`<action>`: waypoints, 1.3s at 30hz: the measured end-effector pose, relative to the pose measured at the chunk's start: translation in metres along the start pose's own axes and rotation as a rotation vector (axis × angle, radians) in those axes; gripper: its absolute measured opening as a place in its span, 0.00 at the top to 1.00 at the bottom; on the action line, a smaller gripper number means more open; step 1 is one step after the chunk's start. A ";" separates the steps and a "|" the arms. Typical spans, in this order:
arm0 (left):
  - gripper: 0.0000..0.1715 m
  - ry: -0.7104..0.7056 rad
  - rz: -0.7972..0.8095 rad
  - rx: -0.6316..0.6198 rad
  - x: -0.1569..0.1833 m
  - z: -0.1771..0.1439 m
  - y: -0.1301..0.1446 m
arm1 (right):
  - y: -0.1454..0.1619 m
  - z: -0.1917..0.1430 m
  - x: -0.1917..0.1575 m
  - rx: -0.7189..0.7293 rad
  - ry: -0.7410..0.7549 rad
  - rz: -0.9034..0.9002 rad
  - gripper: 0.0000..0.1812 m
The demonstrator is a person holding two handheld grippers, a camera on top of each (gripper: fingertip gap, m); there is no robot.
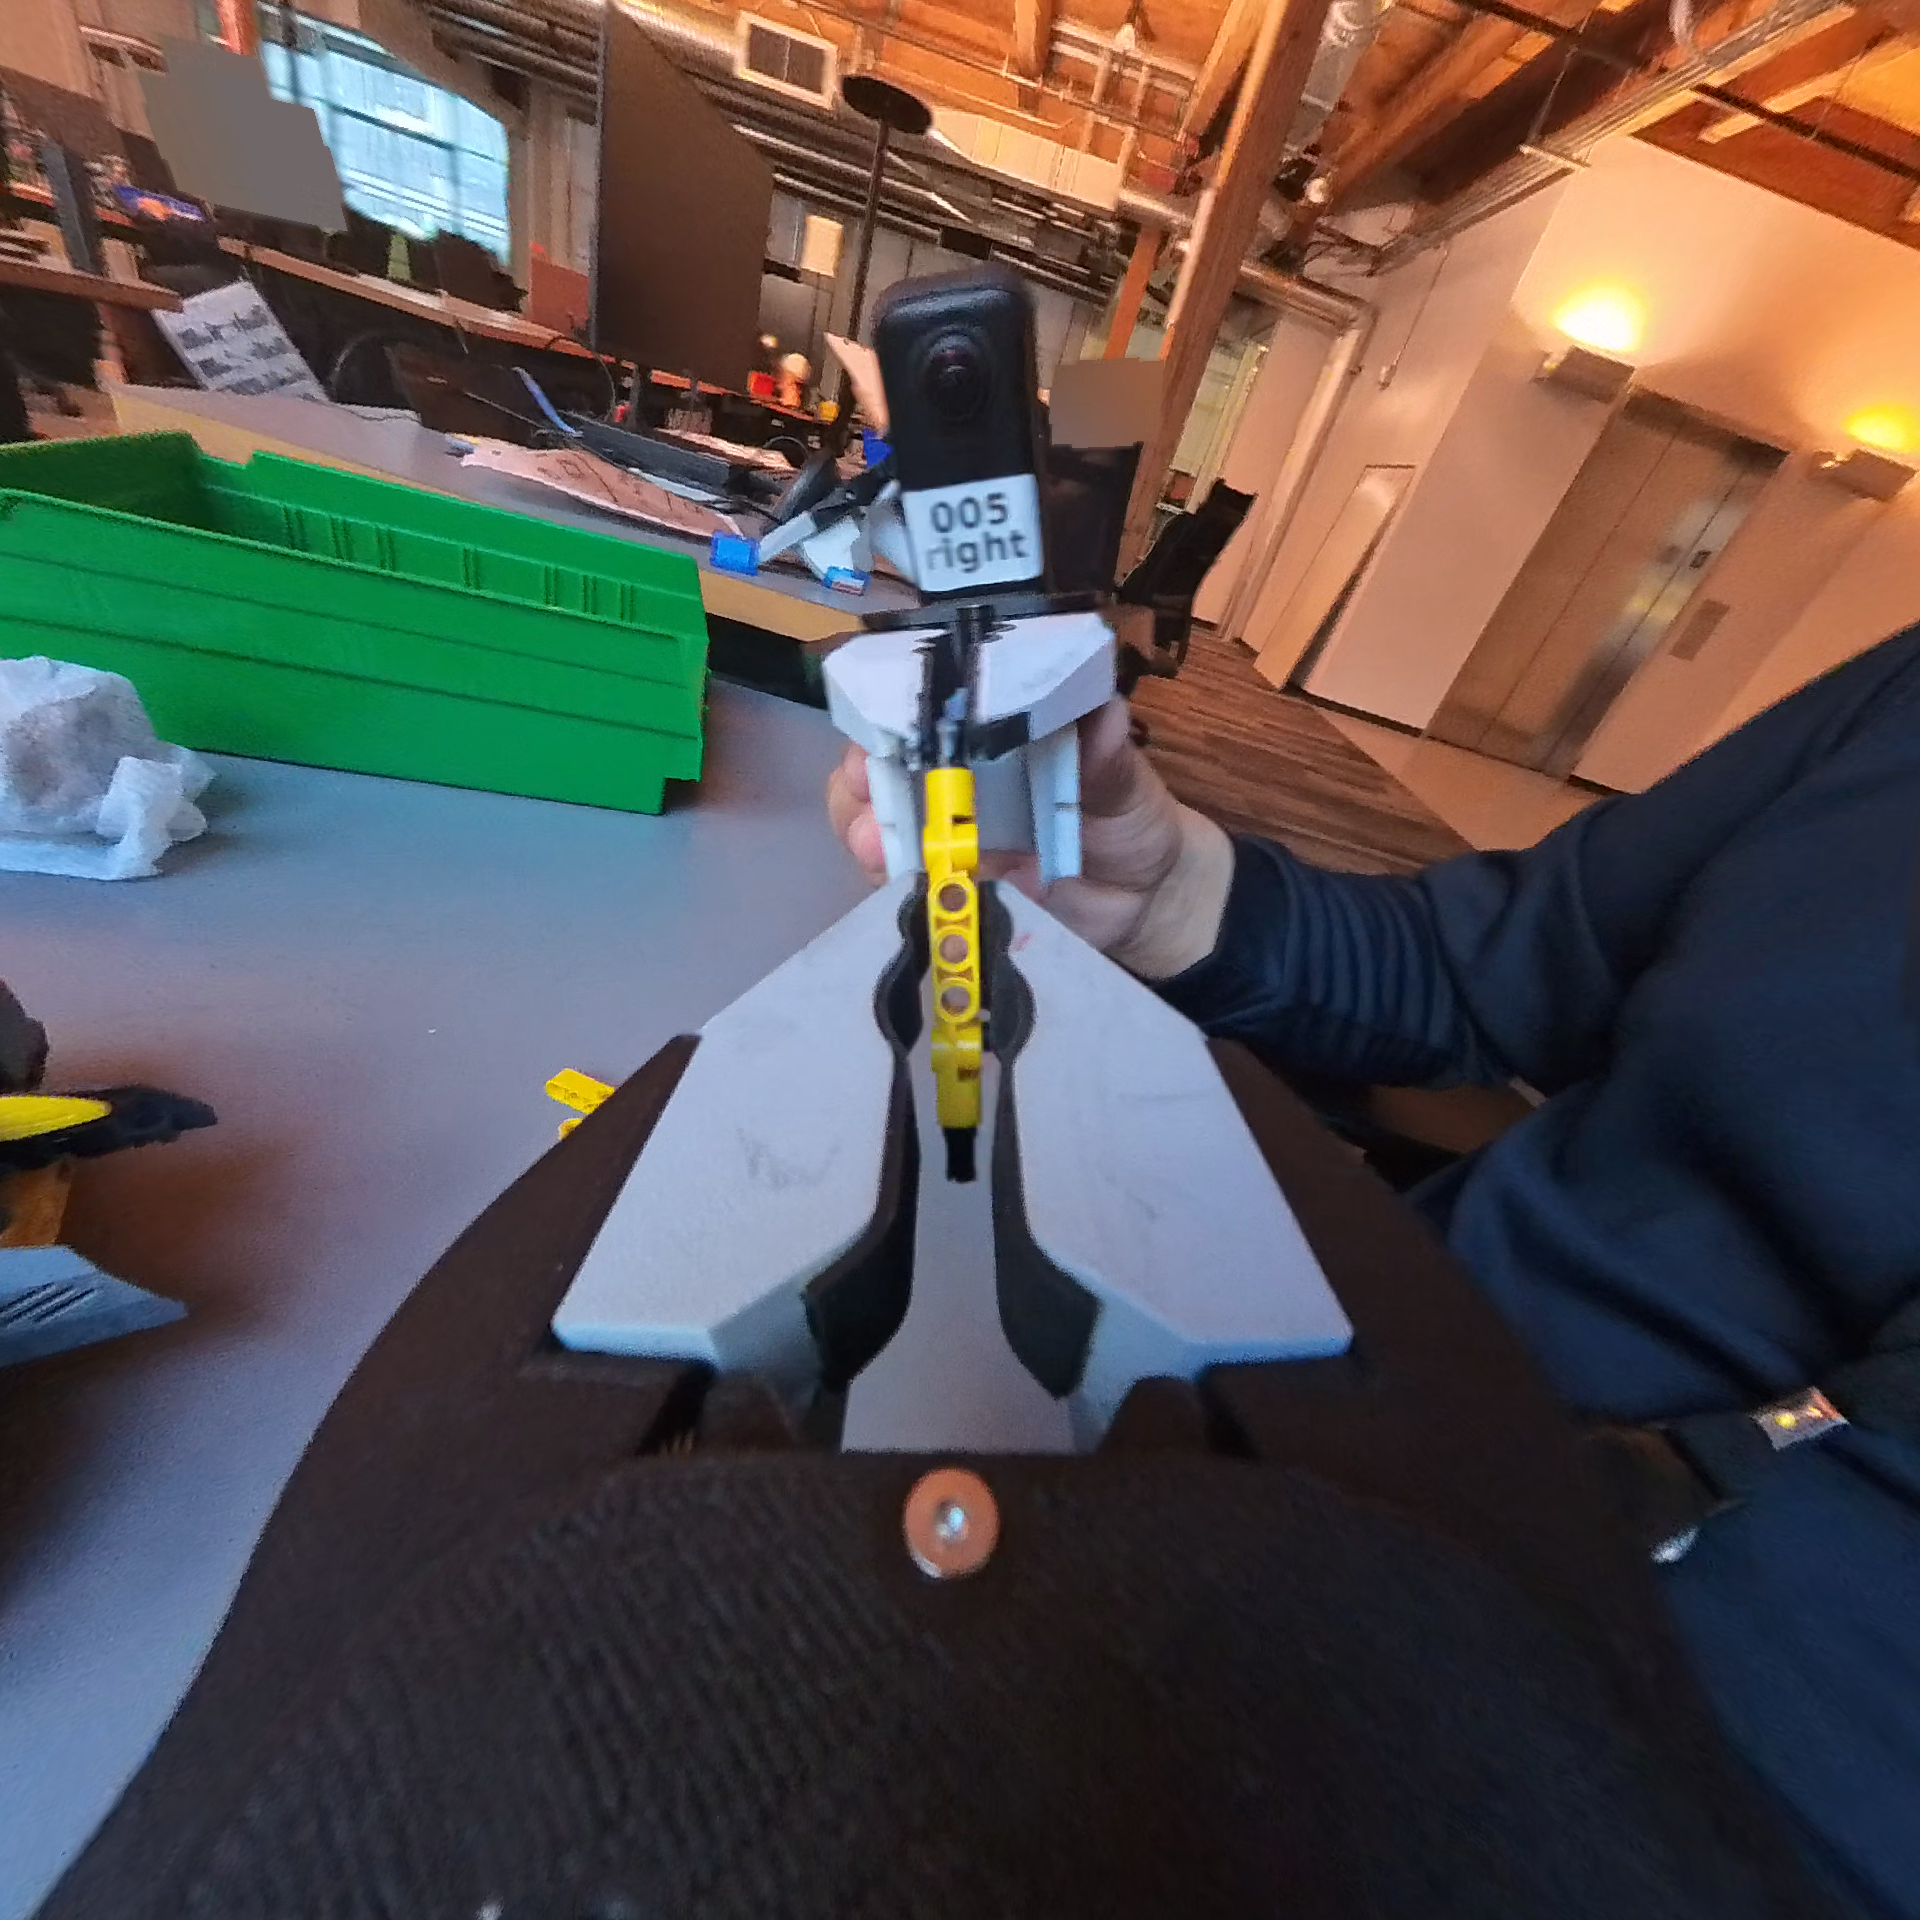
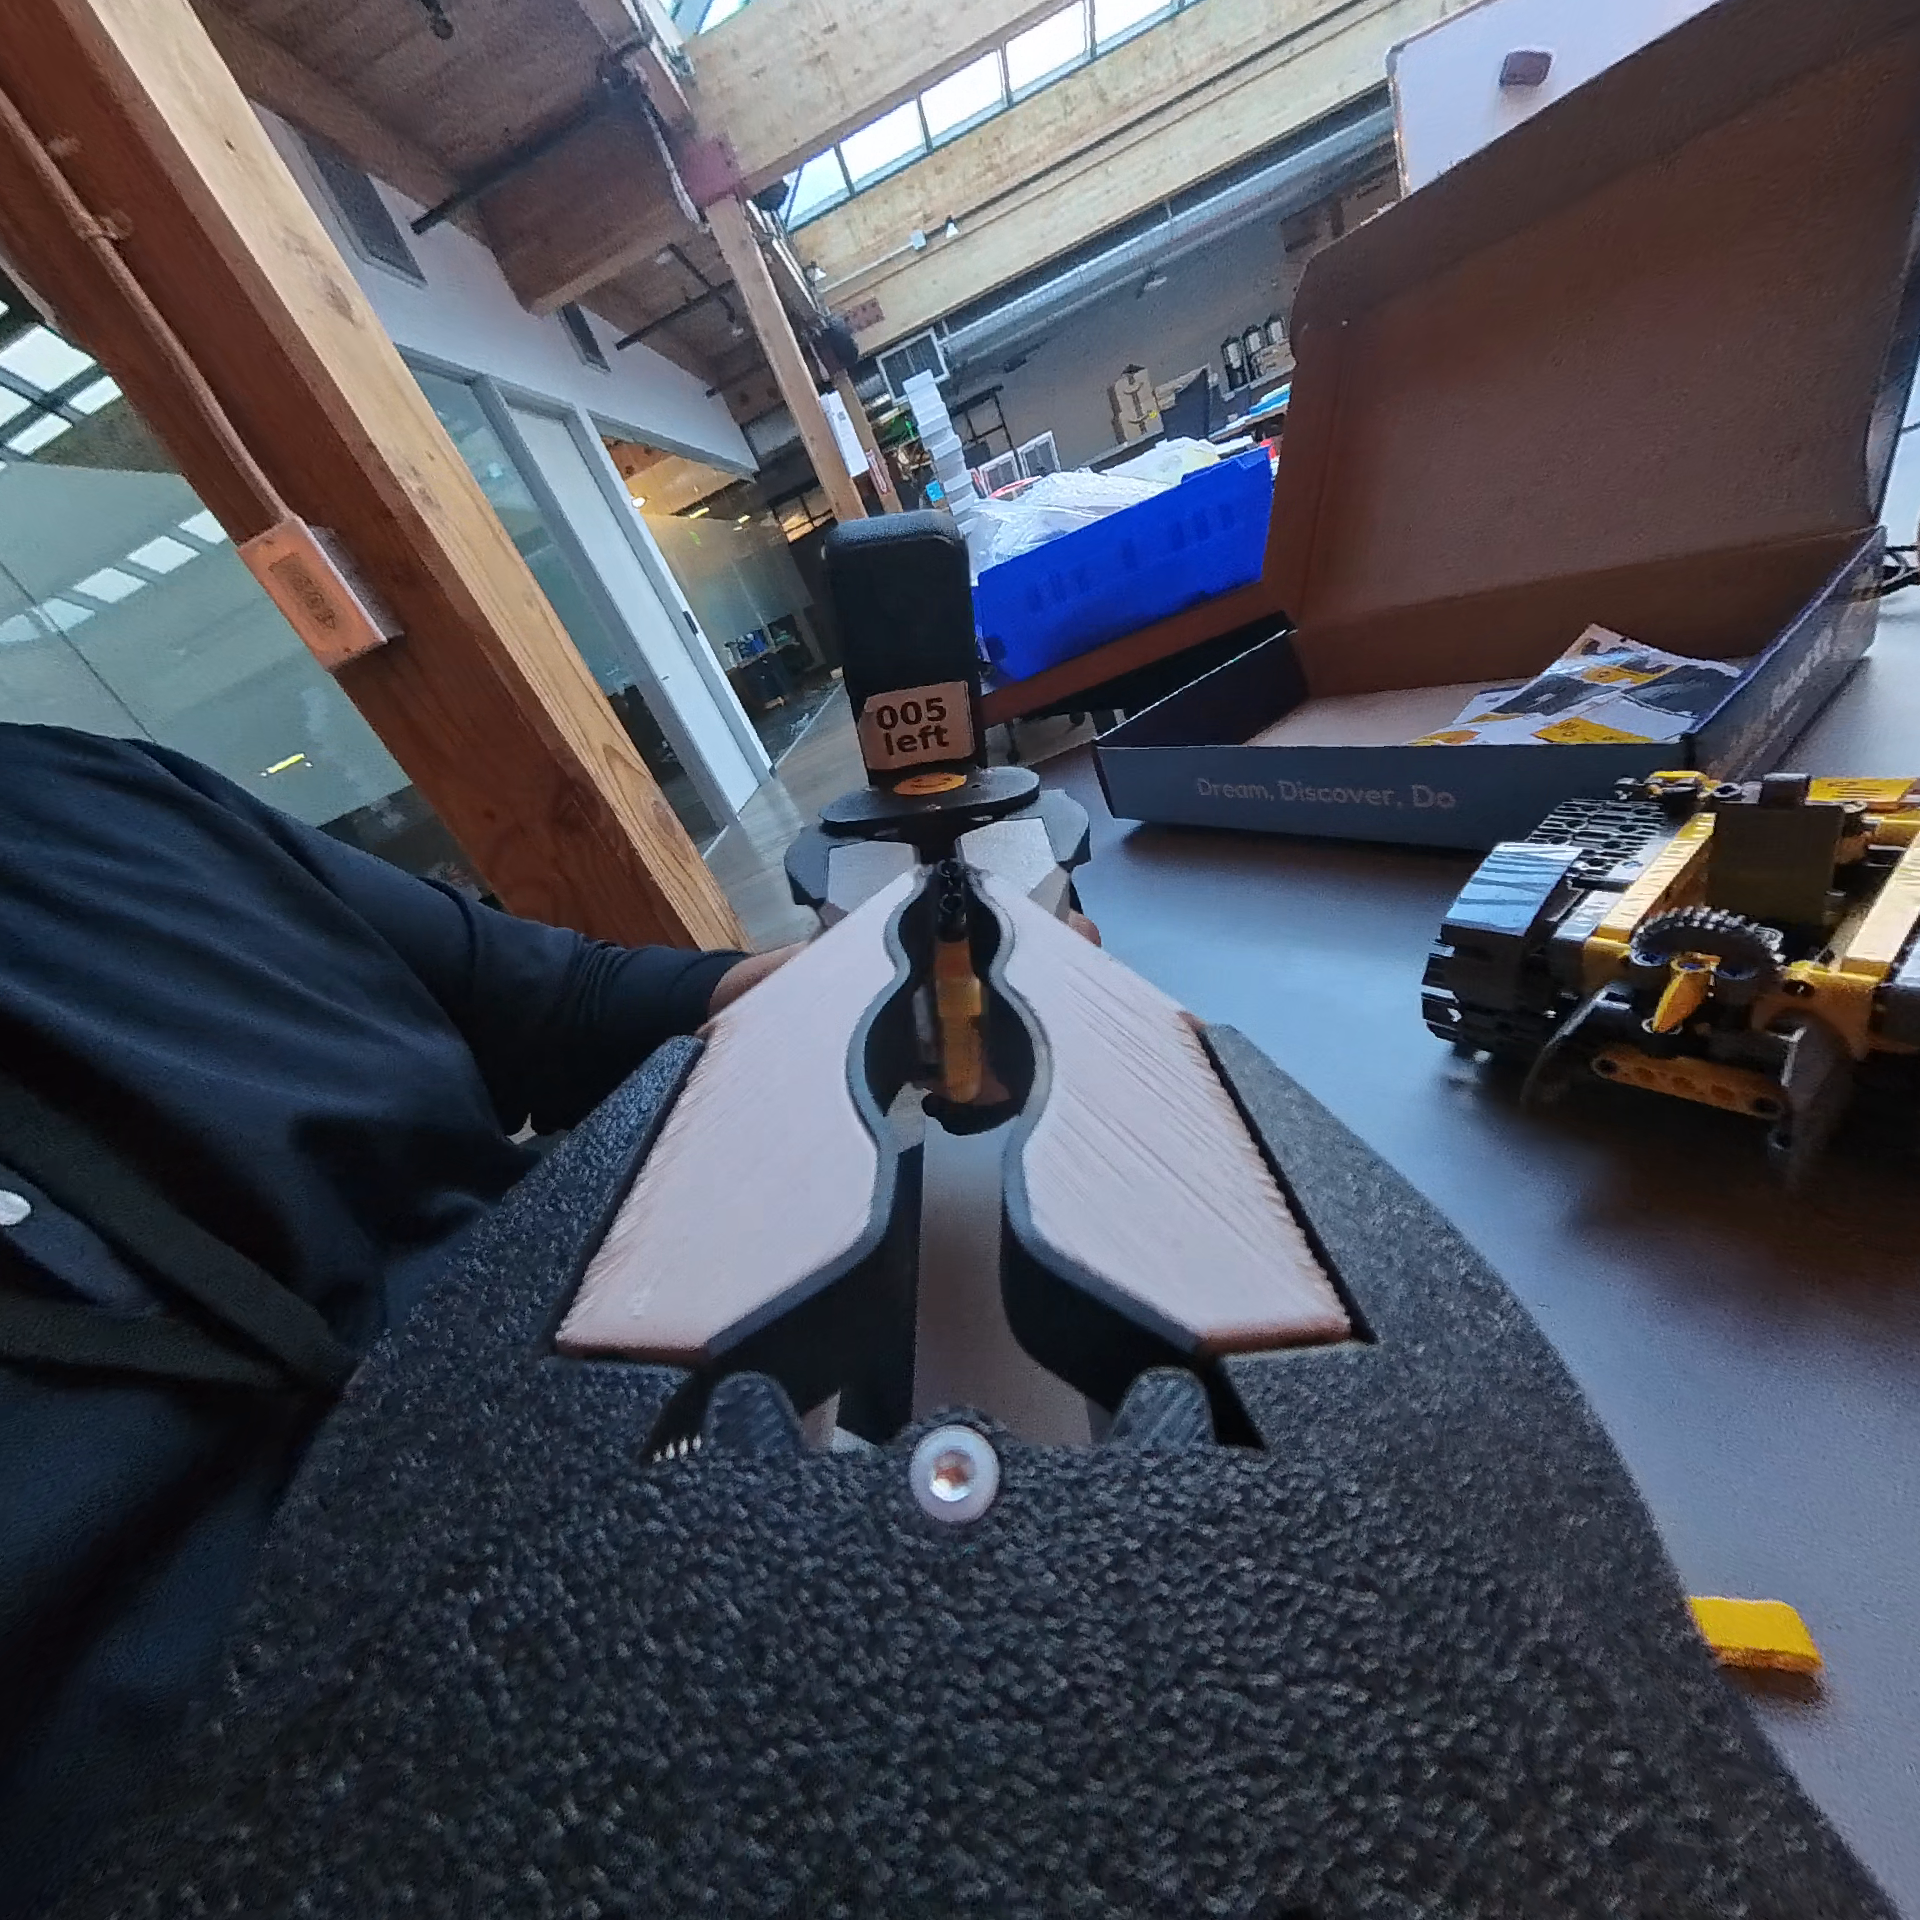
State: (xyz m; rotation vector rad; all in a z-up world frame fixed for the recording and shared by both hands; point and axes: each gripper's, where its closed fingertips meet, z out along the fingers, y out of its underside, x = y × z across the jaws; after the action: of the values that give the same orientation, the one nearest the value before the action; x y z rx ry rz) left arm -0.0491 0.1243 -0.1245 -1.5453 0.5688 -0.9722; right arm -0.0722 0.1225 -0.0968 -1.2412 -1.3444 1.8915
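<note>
Both grippers met tip to tip above the grey table (image 1: 312,987), the left gripper (image 1: 954,997) and right gripper (image 2: 954,997) each nearly closed on one yellow beam (image 1: 954,966); light, stiff, probably slick plastic, best pinched across its flat sides.

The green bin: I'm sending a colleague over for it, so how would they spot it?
Start at the grey table in the left wrist view. Toward its far left edge sits the green bin, a long ribbed plastic tray behind a crumpled white wrapping. It is the only bright green thing there.
</note>
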 end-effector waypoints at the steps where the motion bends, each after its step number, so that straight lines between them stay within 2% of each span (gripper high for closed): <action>1: 0.97 -0.014 0.004 0.015 -0.002 -0.001 -0.002 | -0.001 -0.001 0.000 0.001 0.005 -0.004 0.98; 4: 0.97 -0.018 -0.031 0.073 -0.001 -0.002 -0.009 | -0.006 -0.004 -0.001 0.026 0.010 -0.014 0.98; 9: 0.97 -0.003 -0.066 0.083 0.001 0.001 -0.008 | -0.005 0.000 -0.003 0.023 0.001 -0.012 0.95; 14: 0.97 0.011 -0.082 0.110 0.002 0.001 -0.011 | -0.005 0.003 -0.002 0.033 0.006 -0.023 0.99; 16: 0.97 0.014 -0.052 0.078 0.004 0.004 -0.007 | -0.001 0.005 -0.003 0.008 -0.001 -0.031 0.99; 20: 0.96 -0.068 0.107 -0.008 0.003 0.006 -0.001 | 0.008 0.010 -0.006 -0.037 -0.001 -0.062 0.99; 23: 0.97 -0.099 0.071 0.006 -0.002 0.003 -0.004 | 0.005 0.012 -0.004 -0.032 0.035 -0.099 0.99; 25: 0.96 -0.144 0.049 0.094 -0.005 0.002 -0.012 | -0.003 0.015 -0.002 0.025 0.086 -0.131 1.00; 28: 0.96 -0.166 -0.015 0.253 0.000 -0.003 -0.031 | -0.020 0.018 -0.006 0.201 0.066 -0.035 0.99; 39: 0.97 -0.247 -0.150 0.424 -0.024 -0.032 -0.056 | -0.050 0.042 0.022 0.497 0.084 0.227 1.00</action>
State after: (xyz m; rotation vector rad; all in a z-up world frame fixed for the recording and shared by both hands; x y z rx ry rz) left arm -0.0978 0.1381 -0.0773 -1.3087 0.0644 -0.9258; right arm -0.1243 0.1404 -0.0555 -1.2270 -0.6473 2.1255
